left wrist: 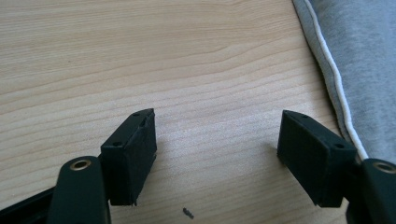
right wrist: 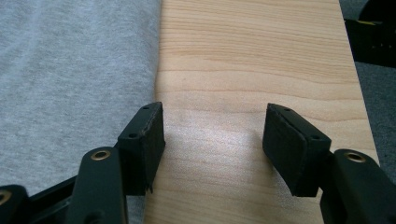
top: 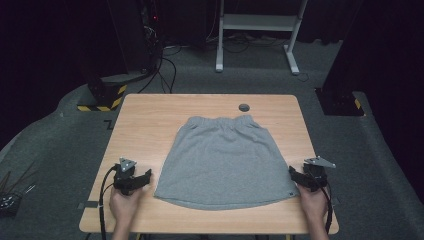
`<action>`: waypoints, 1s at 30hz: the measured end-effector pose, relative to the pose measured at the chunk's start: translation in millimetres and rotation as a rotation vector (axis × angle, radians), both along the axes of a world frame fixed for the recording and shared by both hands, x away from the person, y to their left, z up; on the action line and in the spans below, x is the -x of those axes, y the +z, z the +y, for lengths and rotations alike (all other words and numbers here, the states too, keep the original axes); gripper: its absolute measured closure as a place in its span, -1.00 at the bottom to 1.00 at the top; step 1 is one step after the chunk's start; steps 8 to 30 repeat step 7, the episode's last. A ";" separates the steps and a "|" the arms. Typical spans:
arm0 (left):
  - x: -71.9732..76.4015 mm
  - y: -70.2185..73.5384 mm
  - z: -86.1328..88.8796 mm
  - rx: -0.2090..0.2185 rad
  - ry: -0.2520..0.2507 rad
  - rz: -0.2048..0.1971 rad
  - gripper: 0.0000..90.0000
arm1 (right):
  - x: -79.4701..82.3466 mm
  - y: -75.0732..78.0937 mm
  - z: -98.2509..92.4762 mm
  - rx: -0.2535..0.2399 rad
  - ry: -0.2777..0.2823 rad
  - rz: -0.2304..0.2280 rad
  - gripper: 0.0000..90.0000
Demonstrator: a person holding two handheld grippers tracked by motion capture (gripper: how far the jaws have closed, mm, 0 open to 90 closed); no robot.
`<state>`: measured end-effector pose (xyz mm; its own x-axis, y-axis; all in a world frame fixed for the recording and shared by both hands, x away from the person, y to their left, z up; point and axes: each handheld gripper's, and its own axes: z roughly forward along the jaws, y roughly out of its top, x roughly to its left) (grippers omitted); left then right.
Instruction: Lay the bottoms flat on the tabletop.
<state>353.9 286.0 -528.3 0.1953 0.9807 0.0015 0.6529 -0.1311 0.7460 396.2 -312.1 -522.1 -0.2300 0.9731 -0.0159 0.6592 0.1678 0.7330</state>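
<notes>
A grey skirt (top: 226, 160) lies flat on the wooden table (top: 145, 120), waistband away from me and hem toward the near edge. My left gripper (top: 148, 174) rests on the table just left of the skirt's lower left corner, jaws open over bare wood, and the skirt's side edge (left wrist: 336, 70) with its white seam runs past the right jaw. My right gripper (top: 291, 171) sits at the skirt's lower right corner, jaws open over bare wood (right wrist: 215, 135), with the grey fabric (right wrist: 70, 70) beside its left jaw. Nothing lies between either pair of jaws.
A small round grey cap (top: 244, 107) sits in the table near the far edge. Beyond the table are a white desk frame (top: 257, 30) and dark equipment with cables (top: 135, 45) on the floor. The table's right edge (right wrist: 355, 84) is close to my right gripper.
</notes>
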 end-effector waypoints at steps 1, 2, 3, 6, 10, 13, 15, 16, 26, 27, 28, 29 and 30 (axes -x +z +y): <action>0.0 0.0 0.1 0.000 0.000 0.000 -0.36 | -0.1 0.0 -0.1 -0.001 0.000 0.000 -0.14; 0.0 0.0 0.2 0.001 0.000 0.000 -0.36 | -0.1 0.0 -0.1 0.000 0.000 0.000 -0.14; 0.0 0.0 0.2 0.002 -0.001 0.000 -0.37 | 0.0 0.0 -0.1 0.000 0.000 0.000 -0.14; 0.0 0.0 0.1 0.003 0.000 0.000 -0.37 | 0.0 0.0 0.0 0.001 -0.003 -0.001 -0.13; 0.0 0.0 0.2 0.004 0.000 0.000 -0.37 | 0.0 0.0 0.0 0.001 -0.003 -0.001 -0.13; 0.0 0.0 0.2 0.004 0.000 0.000 -0.37 | 0.0 0.0 0.0 0.001 -0.003 -0.001 -0.13; 0.0 0.0 0.2 0.004 0.000 0.000 -0.37 | 0.0 0.0 0.0 0.001 -0.003 -0.001 -0.13; 0.0 0.0 0.2 0.004 0.000 0.000 -0.37 | 0.0 0.0 0.0 0.001 -0.003 -0.001 -0.13; 0.0 0.0 0.2 0.004 0.000 0.000 -0.37 | 0.0 0.0 0.0 0.001 -0.003 -0.001 -0.13; 0.0 0.0 0.2 0.004 0.000 0.000 -0.37 | 0.0 0.0 0.0 0.001 -0.003 -0.001 -0.13; 0.0 0.0 0.2 0.004 0.000 0.000 -0.37 | 0.0 0.0 0.0 0.001 -0.003 -0.001 -0.13; 0.0 0.0 0.2 0.004 0.000 0.000 -0.37 | 0.0 0.0 0.0 0.001 -0.003 -0.001 -0.13; 0.0 0.0 0.2 0.004 0.000 0.000 -0.37 | 0.0 0.0 0.0 0.001 -0.003 -0.001 -0.13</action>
